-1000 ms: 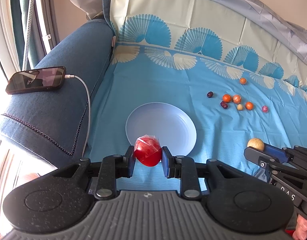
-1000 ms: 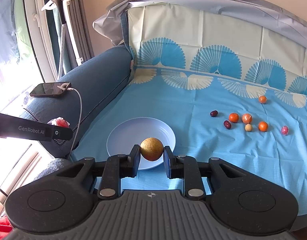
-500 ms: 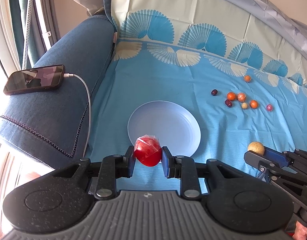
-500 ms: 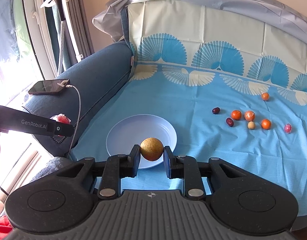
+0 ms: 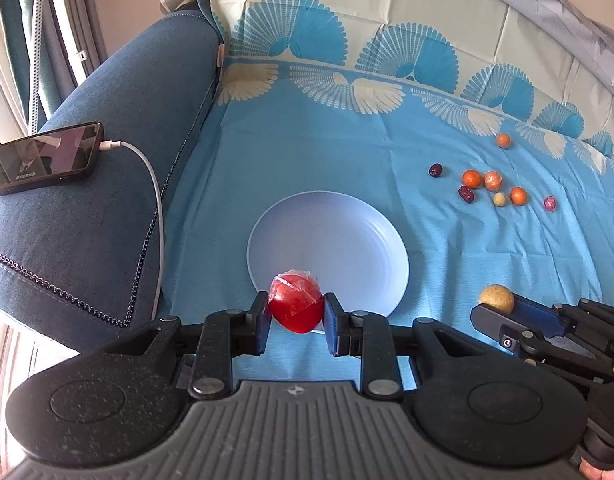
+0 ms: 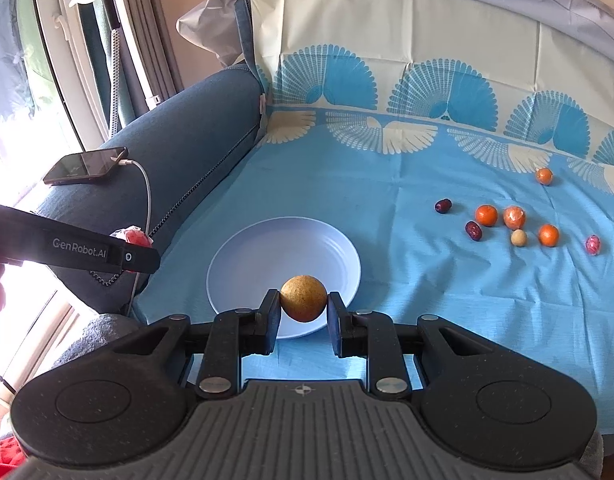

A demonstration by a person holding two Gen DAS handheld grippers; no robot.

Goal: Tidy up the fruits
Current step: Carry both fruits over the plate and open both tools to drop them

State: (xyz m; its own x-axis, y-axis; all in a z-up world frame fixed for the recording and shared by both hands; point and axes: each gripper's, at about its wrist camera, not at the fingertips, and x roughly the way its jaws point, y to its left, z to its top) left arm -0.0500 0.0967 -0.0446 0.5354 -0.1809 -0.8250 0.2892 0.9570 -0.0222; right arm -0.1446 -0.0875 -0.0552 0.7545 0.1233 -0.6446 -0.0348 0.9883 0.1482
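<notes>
Nearest to us, over the front edge of the blue cloth point(image 5: 347, 152), the left gripper point(image 5: 295, 317) is clamped on a red fruit in clear wrap point(image 5: 295, 306), held just above the near rim of the pale blue plate point(image 5: 347, 240). To its right the right gripper point(image 6: 303, 312) is closed on a round tan fruit point(image 6: 303, 298), also over the plate's near rim; from the left camera that fruit sits off the plate's right side, apart from the red one. The plate lies flat on the cloth with nothing in it.

Farther back and to the right, well apart from the plate, loose fruit is scattered on the cloth: two dark red dates point(image 6: 474, 231), three small oranges point(image 6: 486, 215), a wrapped orange fruit point(image 6: 514, 217), a small pale ball point(image 6: 519, 237) and a pink wrapped piece point(image 6: 593, 244).

On the left, a dark phone point(image 5: 43, 158) rests on the blue sofa arm point(image 5: 107, 208), a white cable point(image 5: 155, 200) plugged into it and trailing down toward us.
</notes>
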